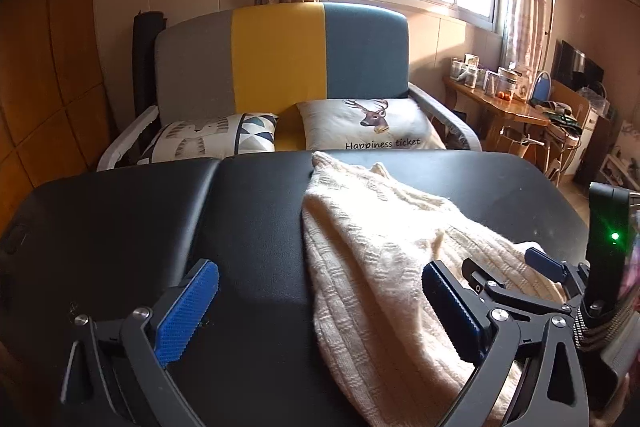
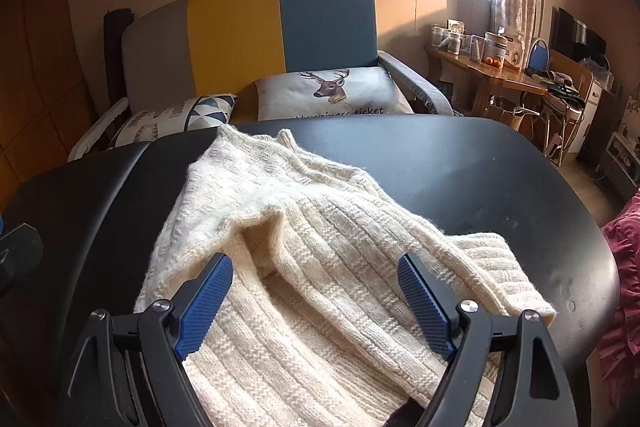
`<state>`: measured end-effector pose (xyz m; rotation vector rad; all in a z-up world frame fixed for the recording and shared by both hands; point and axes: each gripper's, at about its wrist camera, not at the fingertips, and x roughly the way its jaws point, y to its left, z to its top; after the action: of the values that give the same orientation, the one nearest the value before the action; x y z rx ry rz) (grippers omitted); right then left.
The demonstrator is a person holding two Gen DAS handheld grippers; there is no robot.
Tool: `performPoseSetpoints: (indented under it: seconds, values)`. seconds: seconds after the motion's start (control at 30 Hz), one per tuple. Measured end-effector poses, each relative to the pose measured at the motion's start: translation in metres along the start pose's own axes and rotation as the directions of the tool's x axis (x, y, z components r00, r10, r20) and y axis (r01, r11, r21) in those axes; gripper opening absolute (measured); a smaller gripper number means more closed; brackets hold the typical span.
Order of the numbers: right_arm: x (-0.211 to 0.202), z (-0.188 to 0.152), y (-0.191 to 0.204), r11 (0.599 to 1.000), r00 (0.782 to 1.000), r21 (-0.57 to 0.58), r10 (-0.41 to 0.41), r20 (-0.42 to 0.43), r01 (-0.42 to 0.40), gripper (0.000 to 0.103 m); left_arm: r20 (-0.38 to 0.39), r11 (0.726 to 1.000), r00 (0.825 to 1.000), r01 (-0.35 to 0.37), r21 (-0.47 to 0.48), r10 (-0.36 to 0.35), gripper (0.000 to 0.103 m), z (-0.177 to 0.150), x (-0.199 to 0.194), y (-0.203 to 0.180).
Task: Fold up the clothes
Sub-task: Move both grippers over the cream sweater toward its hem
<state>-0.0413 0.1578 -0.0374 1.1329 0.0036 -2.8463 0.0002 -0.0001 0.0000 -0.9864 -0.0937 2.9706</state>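
Lying rumpled on the black tabletop (image 2: 460, 163), the cream knitted sweater (image 2: 304, 227) stretches from the near edge toward the sofa (image 2: 280, 35) beyond. The left claw (image 1: 320, 311) gapes wide at the sweater's left edge, holding nothing. The right claw (image 2: 316, 303) is spread wide over the sweater's near part, empty too.
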Motion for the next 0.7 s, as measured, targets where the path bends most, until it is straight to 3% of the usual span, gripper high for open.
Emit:
performPoseSetpoints:
  seconds: [0.4,0.57,0.7]
  values:
    - [0.008,-0.011,0.0,1.0,0.999,0.0,0.012,-0.034,-0.012,0.086,-0.072,1.0,0.997,-0.008,0.029,0.011,0.103,-0.007,0.012,-0.001]
    - [0.007,-0.011,0.002,1.0,0.999,-0.027,-0.008,-0.031,0.008,0.086,-0.105,0.996,0.991,0.085,-0.008,-0.086,0.103,-0.021,0.024,0.011]
    - [0.005,-0.011,0.003,0.998,1.0,-0.055,0.015,-0.027,-0.016,0.086,-0.197,0.992,0.972,0.119,-0.048,-0.126,0.103,-0.038,0.041,0.023]
